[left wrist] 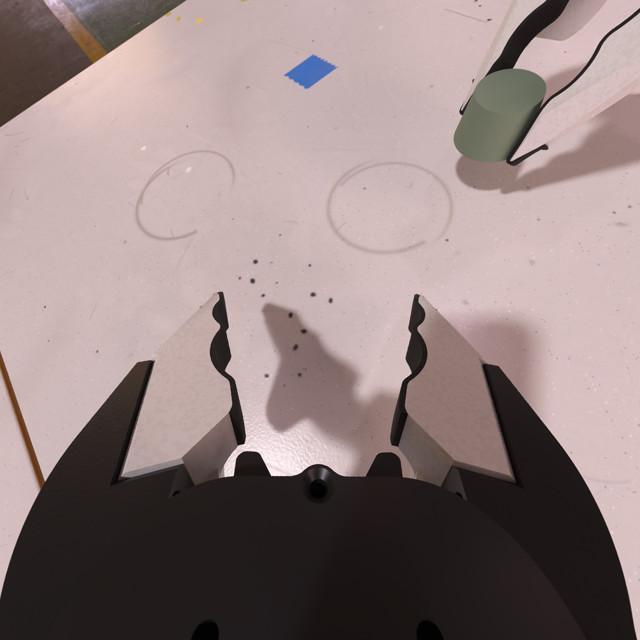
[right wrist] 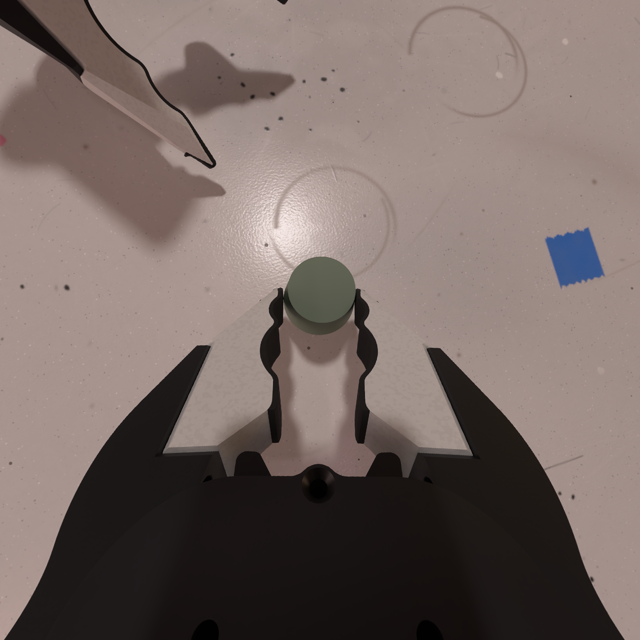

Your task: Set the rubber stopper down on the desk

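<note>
The rubber stopper [left wrist: 498, 117] is a short grey-green cylinder at the upper right of the left wrist view. My right gripper [left wrist: 495, 135] is shut on it at the fingertips. In the right wrist view I look down on the stopper's round top [right wrist: 319, 294] between the tips of my right gripper [right wrist: 318, 296]. Its shadow lies right under it on the pale desk [right wrist: 485, 346], so it is very low or touching; I cannot tell which. My left gripper [left wrist: 318, 298] is open and empty above the desk [left wrist: 104, 311]. One of its fingers [right wrist: 138, 93] shows at the upper left of the right wrist view.
A blue tape square [left wrist: 310, 71] [right wrist: 574, 257] lies flat on the desk. Two faint ring stains [left wrist: 389, 207] [left wrist: 185, 195] and dark specks mark the surface. The desk's edge runs along the far left, with dark floor [left wrist: 34, 52] beyond.
</note>
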You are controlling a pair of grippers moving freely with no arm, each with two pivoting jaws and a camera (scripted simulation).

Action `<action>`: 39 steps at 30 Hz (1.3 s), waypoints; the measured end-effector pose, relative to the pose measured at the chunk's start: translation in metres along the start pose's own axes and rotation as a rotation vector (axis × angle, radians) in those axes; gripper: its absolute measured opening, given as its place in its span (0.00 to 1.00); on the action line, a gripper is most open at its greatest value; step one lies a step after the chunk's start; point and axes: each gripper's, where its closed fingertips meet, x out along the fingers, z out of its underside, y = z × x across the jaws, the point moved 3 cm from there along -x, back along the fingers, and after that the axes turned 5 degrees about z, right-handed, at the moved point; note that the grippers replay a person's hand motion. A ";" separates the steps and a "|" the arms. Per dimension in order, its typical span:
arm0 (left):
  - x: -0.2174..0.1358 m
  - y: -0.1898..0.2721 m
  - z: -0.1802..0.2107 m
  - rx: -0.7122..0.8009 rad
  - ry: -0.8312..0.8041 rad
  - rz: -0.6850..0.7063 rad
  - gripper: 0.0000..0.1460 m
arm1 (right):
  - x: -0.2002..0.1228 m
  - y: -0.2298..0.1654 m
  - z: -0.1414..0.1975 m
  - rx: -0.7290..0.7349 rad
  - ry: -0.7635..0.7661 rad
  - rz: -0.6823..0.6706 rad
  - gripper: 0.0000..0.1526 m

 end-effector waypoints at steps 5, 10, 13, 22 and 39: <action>0.000 0.000 0.000 0.003 -0.003 -0.003 0.73 | 0.001 -0.001 0.002 -0.001 -0.008 -0.002 0.27; 0.000 0.000 0.000 0.003 -0.004 -0.003 0.73 | 0.001 -0.002 0.003 -0.001 -0.010 -0.004 0.27; 0.001 0.000 0.000 0.003 -0.004 -0.004 0.73 | 0.002 -0.001 0.003 0.001 -0.011 -0.007 0.27; 0.001 0.000 0.000 0.005 -0.005 -0.005 0.73 | 0.003 -0.002 0.004 0.002 -0.015 -0.010 0.27; 0.001 0.000 0.000 0.016 -0.006 -0.005 0.71 | 0.018 -0.016 0.011 -0.051 -0.052 -0.065 0.27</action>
